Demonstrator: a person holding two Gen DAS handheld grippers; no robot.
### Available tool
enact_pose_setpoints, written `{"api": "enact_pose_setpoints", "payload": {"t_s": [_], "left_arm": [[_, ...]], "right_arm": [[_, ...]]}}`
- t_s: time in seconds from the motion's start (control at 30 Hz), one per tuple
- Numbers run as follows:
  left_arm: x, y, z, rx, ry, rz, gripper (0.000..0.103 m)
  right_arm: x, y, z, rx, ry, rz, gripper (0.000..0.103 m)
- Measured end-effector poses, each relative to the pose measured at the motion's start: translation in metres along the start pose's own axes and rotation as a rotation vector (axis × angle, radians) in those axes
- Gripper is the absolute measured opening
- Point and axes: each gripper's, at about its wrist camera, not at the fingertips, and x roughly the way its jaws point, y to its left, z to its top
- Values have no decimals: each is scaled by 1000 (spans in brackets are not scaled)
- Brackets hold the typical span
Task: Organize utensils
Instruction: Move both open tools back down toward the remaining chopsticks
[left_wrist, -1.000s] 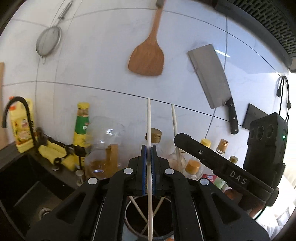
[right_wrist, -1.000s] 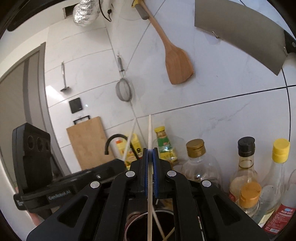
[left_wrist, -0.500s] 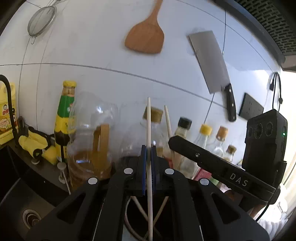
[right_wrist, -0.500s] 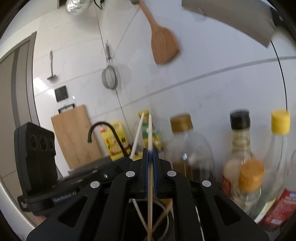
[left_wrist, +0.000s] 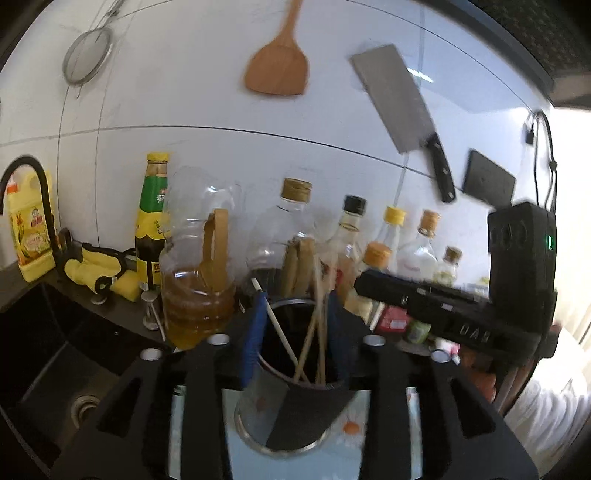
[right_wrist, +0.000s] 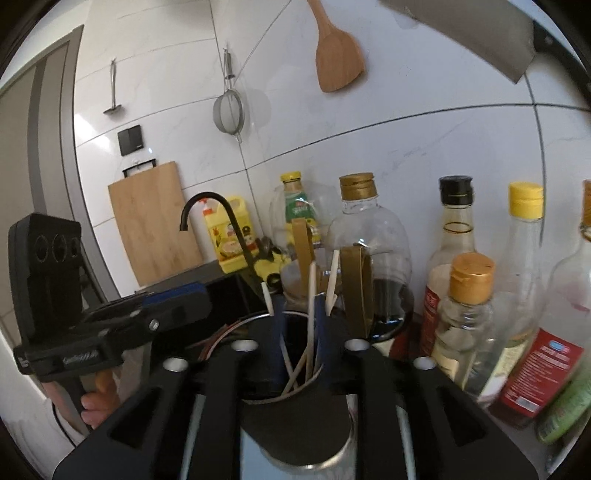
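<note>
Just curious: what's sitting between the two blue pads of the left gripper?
In the left wrist view, chopsticks standing in the holder show between the opening left gripper pads, apparently untouched.

A wooden spatula (left_wrist: 277, 70), a cleaver (left_wrist: 400, 107) and a mesh strainer (left_wrist: 87, 57) are hanging on the white tiled wall. Along the dark counter (left_wrist: 122, 314), a row of bottles (right_wrist: 456, 240) is standing against the wall. A black faucet (right_wrist: 218, 221) is arching beside a yellow jug (right_wrist: 231, 236), and a wooden cutting board (right_wrist: 155, 221) is leaning upright.
</note>
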Motion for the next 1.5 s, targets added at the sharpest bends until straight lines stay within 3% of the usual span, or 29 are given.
{"api": "enact_pose_setpoints", "payload": {"t_s": [0.17,0.27,0.37,0.67,1.0,1.33,1.5], "left_arm": [[-14,-19,-12,25,26,-1,68],[-14,-36,-26,52,60,29,84],[-10,-50,-39,66,119,16,92],[9,-69,-95,53,312,60,96],[21,-75,-135,92,474,38,97],[39,-68,-157,26,574,42,97],[42,-65,-161,45,598,102,97]], "right_arm": [[-29,5,-2,-40,-11,-42,47],[-47,4,-8,-39,-6,-59,67],[-66,1,-17,-27,16,-83,86],[-93,-18,-63,-3,169,-197,87],[-101,-28,-121,61,277,-299,87],[-112,-39,-164,169,385,-383,87],[-114,-40,-178,177,437,-414,87]]}}
